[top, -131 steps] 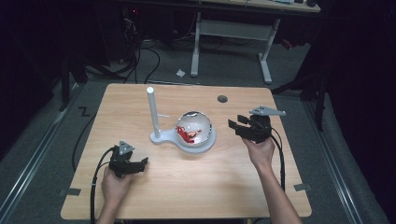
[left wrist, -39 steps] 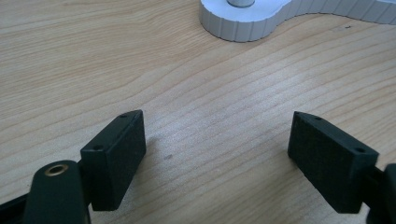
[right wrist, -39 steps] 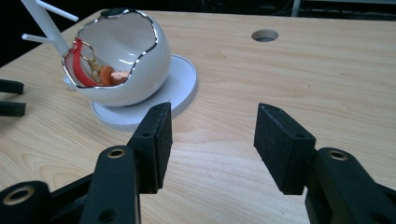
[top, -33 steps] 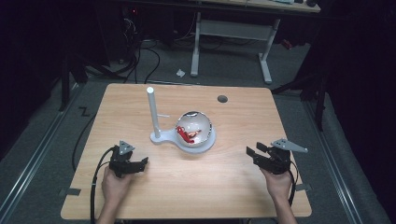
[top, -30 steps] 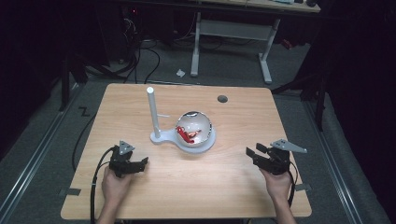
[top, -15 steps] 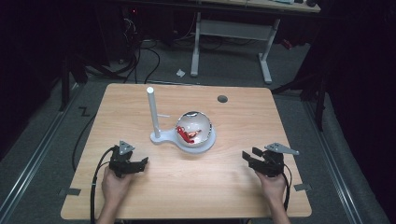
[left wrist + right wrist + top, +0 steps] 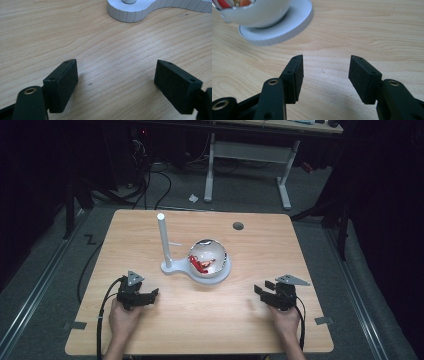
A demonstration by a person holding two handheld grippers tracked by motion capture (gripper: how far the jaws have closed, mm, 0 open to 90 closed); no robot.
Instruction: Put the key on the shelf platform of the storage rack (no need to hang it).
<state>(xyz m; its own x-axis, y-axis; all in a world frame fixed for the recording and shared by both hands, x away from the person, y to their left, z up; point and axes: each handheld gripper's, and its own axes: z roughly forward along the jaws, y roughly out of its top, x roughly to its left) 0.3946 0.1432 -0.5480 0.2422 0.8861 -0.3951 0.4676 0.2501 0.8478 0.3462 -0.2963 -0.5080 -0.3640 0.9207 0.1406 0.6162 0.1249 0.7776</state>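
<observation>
A white stand (image 7: 172,267) with an upright post (image 7: 162,240) sits mid-table. Its round base carries a shiny bowl (image 7: 207,257) with something red (image 7: 200,264) inside. My left gripper (image 7: 149,295) rests low at the front left, open and empty, pointing toward the stand. In the left gripper view its jaws (image 7: 116,65) stand wide over bare wood, short of the stand's ribbed foot (image 7: 130,12). My right gripper (image 7: 263,287) is at the front right, open and empty. In the right gripper view the jaws (image 7: 325,58) face the bowl (image 7: 257,12) and its base (image 7: 294,22), apart from both.
The wooden table (image 7: 300,330) has a dark round hole (image 7: 238,226) near its far edge. Behind it stand another desk's white legs (image 7: 285,185) and cables on the floor (image 7: 150,175). Bare wood lies between the two hands.
My right hand has drawn back from beside the bowl toward the table's front right and sunk lower, jaws still open. The left hand has stayed put.
</observation>
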